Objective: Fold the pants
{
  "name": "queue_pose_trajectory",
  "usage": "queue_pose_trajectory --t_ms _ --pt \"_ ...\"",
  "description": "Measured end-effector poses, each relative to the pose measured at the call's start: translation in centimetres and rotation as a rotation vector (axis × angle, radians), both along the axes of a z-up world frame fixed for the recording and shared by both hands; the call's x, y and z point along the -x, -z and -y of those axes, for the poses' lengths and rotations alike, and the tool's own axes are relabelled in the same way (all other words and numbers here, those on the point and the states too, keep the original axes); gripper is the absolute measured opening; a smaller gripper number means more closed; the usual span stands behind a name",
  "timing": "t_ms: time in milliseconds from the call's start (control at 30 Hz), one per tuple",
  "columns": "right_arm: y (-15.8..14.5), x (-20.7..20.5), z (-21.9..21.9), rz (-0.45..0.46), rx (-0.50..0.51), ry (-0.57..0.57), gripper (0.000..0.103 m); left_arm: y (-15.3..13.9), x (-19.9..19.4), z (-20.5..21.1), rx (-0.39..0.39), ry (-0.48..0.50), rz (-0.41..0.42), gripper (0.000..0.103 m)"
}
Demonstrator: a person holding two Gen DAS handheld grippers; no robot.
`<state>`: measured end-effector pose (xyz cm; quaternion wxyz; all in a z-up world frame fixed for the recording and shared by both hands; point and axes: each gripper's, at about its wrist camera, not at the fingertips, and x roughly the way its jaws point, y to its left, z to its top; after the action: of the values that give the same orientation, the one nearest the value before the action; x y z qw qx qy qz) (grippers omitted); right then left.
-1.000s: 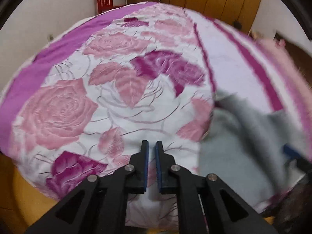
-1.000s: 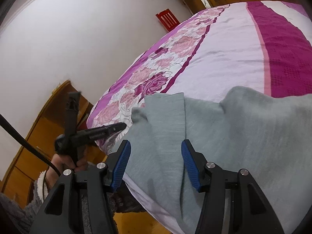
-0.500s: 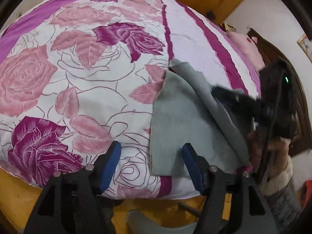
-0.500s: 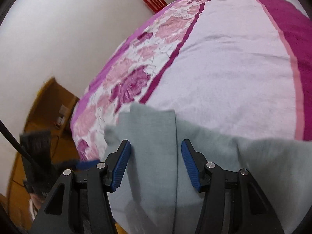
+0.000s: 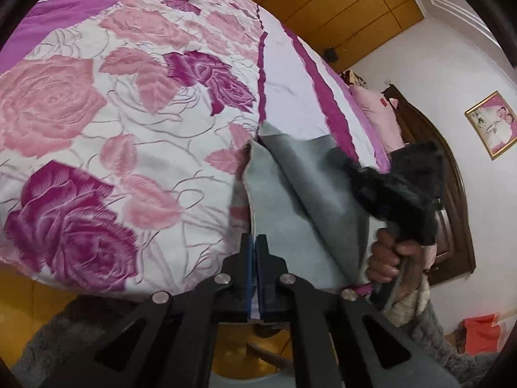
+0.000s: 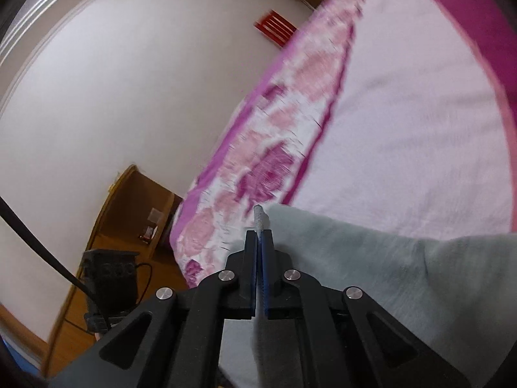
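Observation:
The grey pants [image 5: 290, 190] lie at the near edge of a bed with a rose-patterned pink cover [image 5: 97, 123]. My left gripper [image 5: 256, 242] is shut on the pants' near left edge, which rises between its pads. My right gripper [image 6: 259, 237] is shut on another edge of the pants [image 6: 371, 278]; a grey fold sticks up between its fingertips. In the left wrist view the right gripper [image 5: 397, 190] shows as a black tool in a hand, over the pants' right side. The rest of the pants drapes off to the right.
A pink pillow [image 5: 374, 113] and dark wooden headboard [image 5: 452, 194] stand at the far right. Wooden wardrobes [image 5: 339, 3] line the back wall. A red chair [image 6: 274, 27] stands by the white wall. Wooden floor [image 5: 22, 307] lies below the bed edge.
Both grippers were open half a second ago and have now shut on edges of the pants. The cloth edges have lifted off the cover.

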<state>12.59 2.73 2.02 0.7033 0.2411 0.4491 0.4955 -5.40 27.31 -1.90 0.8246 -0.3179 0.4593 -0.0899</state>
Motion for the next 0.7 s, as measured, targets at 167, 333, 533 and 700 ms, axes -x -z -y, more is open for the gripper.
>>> queue_pose_trajectory --t_ms 167,333,533,700 --pt "-3.8 1.4 1.6 0.097 -0.032 0.023 0.003 0.3 1.0 0.8 -0.053 0.031 -0.019 0.002" --pt "-6.5 3.1 0.6 0.235 0.021 -0.01 0.003 1.3 1.1 1.1 -0.093 0.054 -0.053 0.002" --pt "-7.1 7.9 -3.0 0.428 0.169 -0.131 0.003 0.5 3.1 -2.6 -0.07 -0.118 -0.011 0.019" --pt "-5.7 13.9 -6.5 0.652 0.345 -0.247 0.003 -1.1 5.8 -6.9 0.015 -0.315 0.092 0.035"
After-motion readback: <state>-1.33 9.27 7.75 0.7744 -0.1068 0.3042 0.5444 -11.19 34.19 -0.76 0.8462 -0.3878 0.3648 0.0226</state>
